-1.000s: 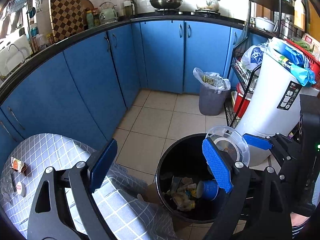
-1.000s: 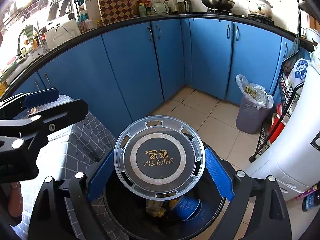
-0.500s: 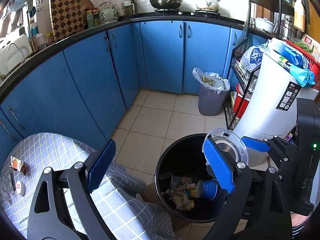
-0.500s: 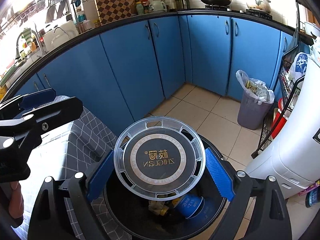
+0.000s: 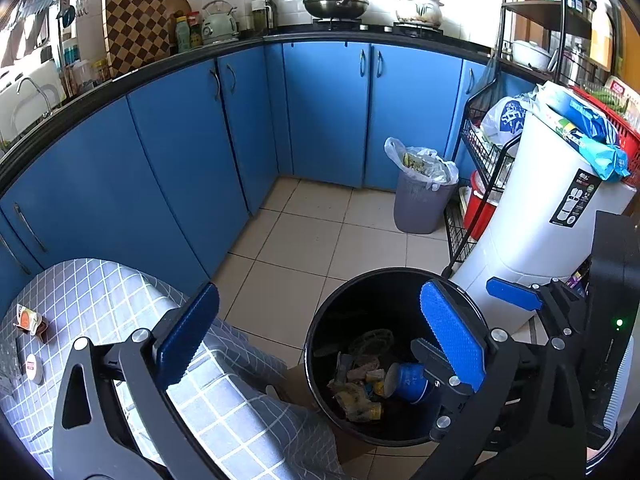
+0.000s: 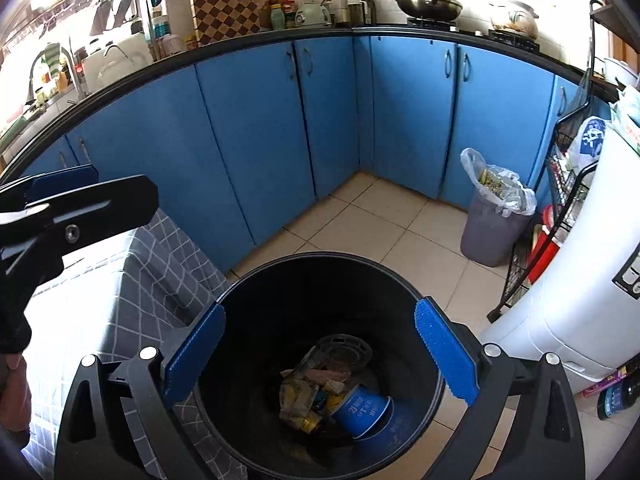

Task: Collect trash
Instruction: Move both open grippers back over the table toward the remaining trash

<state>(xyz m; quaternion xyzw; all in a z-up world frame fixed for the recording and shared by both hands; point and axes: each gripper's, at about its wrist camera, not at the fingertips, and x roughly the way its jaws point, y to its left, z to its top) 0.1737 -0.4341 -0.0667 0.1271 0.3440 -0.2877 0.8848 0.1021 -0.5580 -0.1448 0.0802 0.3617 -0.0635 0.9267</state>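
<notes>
While both grippers hang over the black bin (image 6: 320, 360), the right gripper (image 6: 320, 356) has just been opening its jaws and nothing is between them now; the clear round lid (image 6: 344, 350) lies inside the bin, against its far wall. The left gripper (image 5: 320, 344) has likewise just been widening and holds nothing. Beneath the lid sit crumpled wrappers (image 6: 304, 396) and a blue paper cup (image 6: 360, 412) on its side, so that part of the job looks done. What seems left is on the checked tablecloth (image 5: 100, 312), near the table's left edge: a small torn packet (image 5: 28, 318) and a little round cap (image 5: 34, 366). A grey lined basket (image 5: 424, 200) by the cabinets already holds scraps.
</notes>
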